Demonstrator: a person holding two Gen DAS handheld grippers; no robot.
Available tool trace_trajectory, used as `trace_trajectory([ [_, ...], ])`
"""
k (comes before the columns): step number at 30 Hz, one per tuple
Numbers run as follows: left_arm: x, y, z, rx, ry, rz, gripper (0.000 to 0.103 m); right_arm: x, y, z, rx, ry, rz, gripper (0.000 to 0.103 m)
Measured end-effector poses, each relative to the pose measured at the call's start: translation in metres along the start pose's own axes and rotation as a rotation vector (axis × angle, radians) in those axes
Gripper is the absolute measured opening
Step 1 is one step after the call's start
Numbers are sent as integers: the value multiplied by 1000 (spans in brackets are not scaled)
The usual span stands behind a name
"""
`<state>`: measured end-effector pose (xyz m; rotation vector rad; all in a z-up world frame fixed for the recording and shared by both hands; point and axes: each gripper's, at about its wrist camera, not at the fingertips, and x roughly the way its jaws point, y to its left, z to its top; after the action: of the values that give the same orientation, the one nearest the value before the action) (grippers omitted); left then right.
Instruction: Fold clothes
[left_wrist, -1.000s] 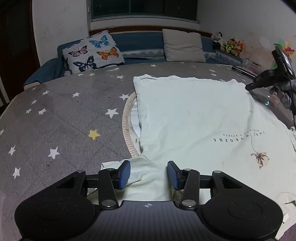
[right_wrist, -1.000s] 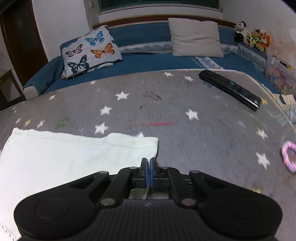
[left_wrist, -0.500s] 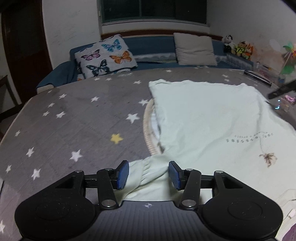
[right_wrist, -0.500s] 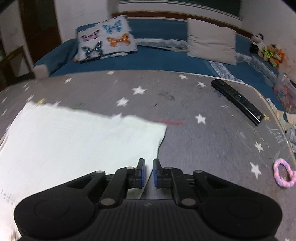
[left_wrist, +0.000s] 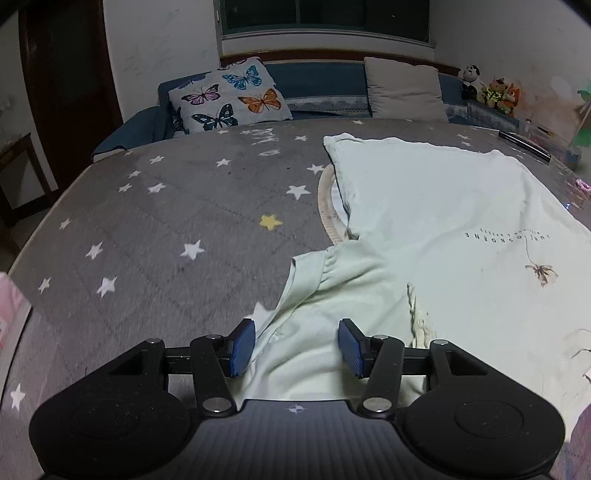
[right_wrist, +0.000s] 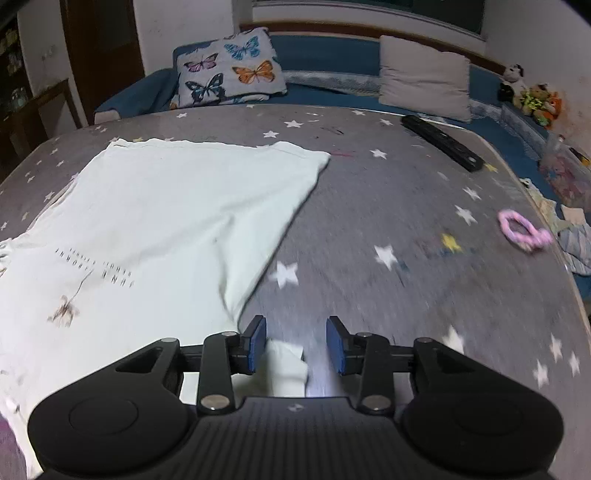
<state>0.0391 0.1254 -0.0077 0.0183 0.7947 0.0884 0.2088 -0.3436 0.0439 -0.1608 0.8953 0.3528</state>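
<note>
A pale mint T-shirt (left_wrist: 443, 221) with dark lettering and a small brown print lies spread on a grey star-patterned table cover (left_wrist: 166, 221). Its left sleeve (left_wrist: 325, 288) runs back between the fingers of my open left gripper (left_wrist: 297, 345). In the right wrist view the shirt (right_wrist: 166, 210) fills the left half, its hem toward the far side. My right gripper (right_wrist: 296, 343) is open just above the shirt's right sleeve (right_wrist: 286, 363), which lies between and below the fingers.
A round woven mat (left_wrist: 327, 210) peeks from under the shirt's left edge. A black remote (right_wrist: 441, 142) and a pink hair tie (right_wrist: 522, 230) lie on the right of the table. Loose clothes (right_wrist: 574, 236) hang at its right edge. A sofa with pillows (right_wrist: 232, 70) stands behind.
My right gripper let go of the shirt's hem corner, opened, and pulled back to the near right sleeve. My left gripper drew back along the left sleeve, staying open.
</note>
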Motion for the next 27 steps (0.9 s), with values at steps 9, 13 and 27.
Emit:
trace_trajectory([
  [9,-14,1,-17,-15,6,5,37,-20,1,-35,32,-59,-26,45],
  [13,-16,4,-17,-33,7,14,42,-32,7,-42,9,-110,-62,47],
  [27,-50,9,-24,-63,-70,53,83,-64,-9,-82,97,-140,-101,55],
])
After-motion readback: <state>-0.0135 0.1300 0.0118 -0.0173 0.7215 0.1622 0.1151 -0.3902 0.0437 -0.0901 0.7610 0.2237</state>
